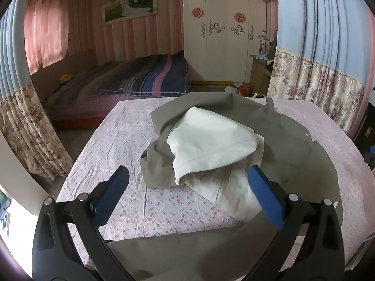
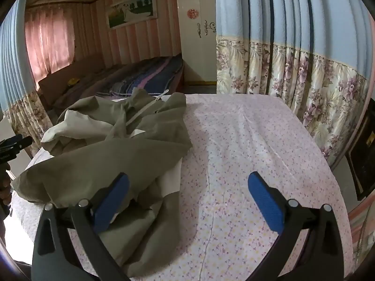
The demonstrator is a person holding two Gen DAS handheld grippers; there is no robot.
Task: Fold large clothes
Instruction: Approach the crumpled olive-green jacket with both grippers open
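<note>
One crumpled olive jacket (image 1: 276,126), no clear long axis, both grippers' jaws released.

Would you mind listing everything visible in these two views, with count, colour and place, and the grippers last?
garment: one, olive with a pale cream lining, crumpled on the table.
tablecloth: one, white with a small purple floral print, covering the table.
bed: one, striped blue and pink cover, behind the table.
wardrobe: one, white with decals, back wall.
framed picture: one, on the pink striped wall.
curtains: blue with a floral lower band, at both sides.
left gripper: one, black with blue pads, open over the garment.
right gripper: one, black with blue pads, open at the garment's edge.
</note>
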